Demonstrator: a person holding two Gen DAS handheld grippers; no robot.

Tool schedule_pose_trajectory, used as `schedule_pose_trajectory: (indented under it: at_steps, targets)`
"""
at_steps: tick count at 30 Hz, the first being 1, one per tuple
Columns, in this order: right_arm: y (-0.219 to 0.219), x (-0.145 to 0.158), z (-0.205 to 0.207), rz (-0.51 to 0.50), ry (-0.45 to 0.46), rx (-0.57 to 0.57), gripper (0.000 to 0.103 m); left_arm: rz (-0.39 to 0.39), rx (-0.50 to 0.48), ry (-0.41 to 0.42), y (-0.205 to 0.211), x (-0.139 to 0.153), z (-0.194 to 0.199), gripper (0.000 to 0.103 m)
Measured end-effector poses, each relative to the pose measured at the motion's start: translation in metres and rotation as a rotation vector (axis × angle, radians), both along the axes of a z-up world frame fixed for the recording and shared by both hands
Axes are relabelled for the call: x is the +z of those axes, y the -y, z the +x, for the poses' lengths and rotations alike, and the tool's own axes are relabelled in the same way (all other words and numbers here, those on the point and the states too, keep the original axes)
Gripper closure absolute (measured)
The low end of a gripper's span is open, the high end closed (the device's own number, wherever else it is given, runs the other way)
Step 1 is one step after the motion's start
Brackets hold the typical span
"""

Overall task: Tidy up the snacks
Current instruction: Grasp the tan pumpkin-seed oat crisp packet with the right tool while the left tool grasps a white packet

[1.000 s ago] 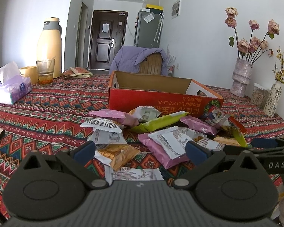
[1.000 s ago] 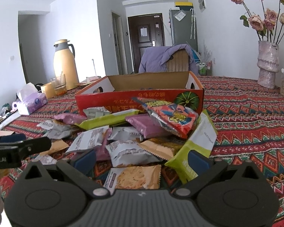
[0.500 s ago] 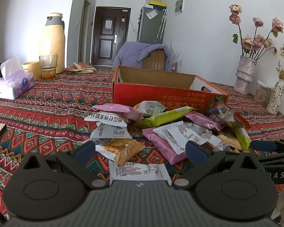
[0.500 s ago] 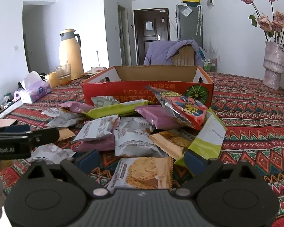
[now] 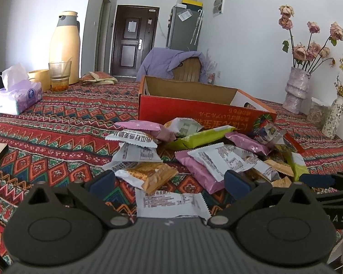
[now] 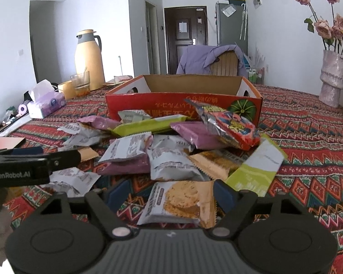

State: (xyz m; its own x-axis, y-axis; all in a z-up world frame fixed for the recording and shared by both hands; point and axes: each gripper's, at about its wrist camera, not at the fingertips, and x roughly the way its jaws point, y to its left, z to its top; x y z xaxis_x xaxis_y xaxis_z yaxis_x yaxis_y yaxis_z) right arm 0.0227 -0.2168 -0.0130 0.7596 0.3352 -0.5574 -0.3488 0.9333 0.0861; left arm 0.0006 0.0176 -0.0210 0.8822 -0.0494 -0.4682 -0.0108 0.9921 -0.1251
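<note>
A pile of snack packets [image 5: 208, 157] lies on the patterned cloth in front of an open red cardboard box [image 5: 194, 111], which the right wrist view also shows as the box [image 6: 171, 105]. My left gripper [image 5: 169, 180] is open low over the pile's near edge, with a white packet [image 5: 171, 203] and an orange-brown packet [image 5: 148, 173] between its fingers, untouched. My right gripper [image 6: 171, 195] straddles a cookie packet [image 6: 180, 201]. Its jaws are closing, and a gap still shows at the left pad. One finger of the left gripper [image 6: 34, 162] reaches in from the left.
A tissue pack [image 5: 16, 98], a glass [image 5: 59, 75] and a tall cream thermos [image 5: 65, 45] stand at the back left. Vases with dried flowers [image 5: 297, 91] stand at the right edge. A chair draped in a purple jacket [image 6: 210, 60] sits behind the box.
The right gripper's pads have drawn in towards the cookie packet from both sides. The left gripper and the pile look the same as before.
</note>
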Motion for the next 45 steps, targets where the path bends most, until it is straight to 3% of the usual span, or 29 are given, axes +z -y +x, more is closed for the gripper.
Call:
schedule_pose_trajectory:
  at_steps: [16,22,30,33,40,45]
  targets:
    - [-0.002,-0.021,0.022,-0.036,-0.088,-0.07,0.022,-0.005,-0.006,-0.024,-0.005,-0.005,-0.003,0.0]
    - [-0.008,-0.025,0.02,-0.071,-0.051,-0.058,0.022,0.01,-0.009,-0.052,-0.002,-0.007,0.0,0.0]
    - [-0.006,-0.024,0.014,-0.056,-0.025,-0.009,0.041,0.062,0.0,-0.095,0.005,-0.009,0.004,0.0]
    - [-0.004,-0.023,0.013,-0.033,-0.022,0.004,0.053,0.087,0.009,-0.132,0.007,-0.012,0.008,0.0]
    - [0.003,-0.014,0.004,0.008,0.025,0.015,0.054,0.137,0.055,-0.21,0.012,-0.019,0.02,0.0]
    - [0.006,-0.01,0.003,0.026,0.047,0.011,0.054,0.121,0.08,-0.255,0.013,-0.021,0.026,0.0]
